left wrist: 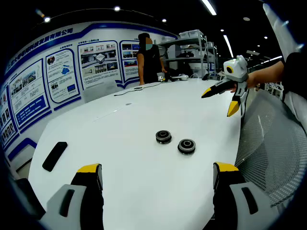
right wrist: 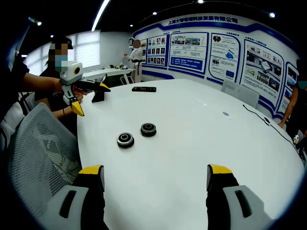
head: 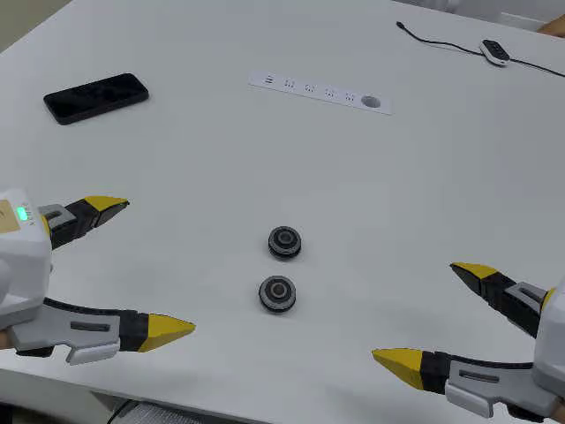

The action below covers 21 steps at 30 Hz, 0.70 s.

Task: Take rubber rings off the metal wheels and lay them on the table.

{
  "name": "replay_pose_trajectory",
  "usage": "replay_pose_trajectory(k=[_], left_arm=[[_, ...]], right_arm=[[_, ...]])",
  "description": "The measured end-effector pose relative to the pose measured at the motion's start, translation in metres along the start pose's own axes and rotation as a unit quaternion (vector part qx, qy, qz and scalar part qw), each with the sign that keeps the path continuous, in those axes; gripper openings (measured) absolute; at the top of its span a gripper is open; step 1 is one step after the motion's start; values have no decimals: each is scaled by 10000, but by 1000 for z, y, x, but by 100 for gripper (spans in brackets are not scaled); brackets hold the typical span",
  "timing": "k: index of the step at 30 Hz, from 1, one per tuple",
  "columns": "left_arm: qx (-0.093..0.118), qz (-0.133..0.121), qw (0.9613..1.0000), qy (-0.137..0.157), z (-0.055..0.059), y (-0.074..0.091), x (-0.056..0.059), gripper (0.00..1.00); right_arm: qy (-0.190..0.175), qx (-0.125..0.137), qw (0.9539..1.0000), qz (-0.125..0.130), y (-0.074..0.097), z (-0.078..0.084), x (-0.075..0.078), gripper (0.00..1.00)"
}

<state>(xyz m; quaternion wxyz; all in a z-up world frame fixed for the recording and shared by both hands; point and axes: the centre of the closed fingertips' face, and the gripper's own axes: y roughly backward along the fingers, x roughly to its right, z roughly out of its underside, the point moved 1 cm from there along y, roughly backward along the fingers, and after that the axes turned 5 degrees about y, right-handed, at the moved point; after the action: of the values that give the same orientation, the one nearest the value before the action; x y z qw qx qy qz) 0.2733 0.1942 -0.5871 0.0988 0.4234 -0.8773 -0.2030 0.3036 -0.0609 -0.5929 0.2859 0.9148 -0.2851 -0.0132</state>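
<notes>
Two small metal wheels with black rubber rings lie flat on the white table (head: 265,159), one (head: 284,242) just beyond the other (head: 277,294). They appear again in the left gripper view (left wrist: 163,137) (left wrist: 186,146) and in the right gripper view (right wrist: 148,129) (right wrist: 125,140). My left gripper (head: 150,265) hovers at the table's left front, open and holding nothing, well left of the wheels. My right gripper (head: 433,314) hovers at the right front, also open and holding nothing. Each one faces the wheels from its own side (left wrist: 156,177) (right wrist: 156,179).
A black phone (head: 95,97) lies at the far left. A white power strip (head: 320,92) sits at the back centre, with a cable and remote (head: 494,50) at the far right corner. A mesh chair (right wrist: 38,153) stands near the table's front edge. A person stands beyond the table.
</notes>
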Motion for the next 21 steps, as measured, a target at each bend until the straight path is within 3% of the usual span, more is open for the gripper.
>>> replay_pose_trajectory(k=[21], left_arm=[[-53, 96, 9999, -39, -2, -1, 2, 95]], right_arm=[[-61, 31, 9999, 74, 4, 2, 2, 89]])
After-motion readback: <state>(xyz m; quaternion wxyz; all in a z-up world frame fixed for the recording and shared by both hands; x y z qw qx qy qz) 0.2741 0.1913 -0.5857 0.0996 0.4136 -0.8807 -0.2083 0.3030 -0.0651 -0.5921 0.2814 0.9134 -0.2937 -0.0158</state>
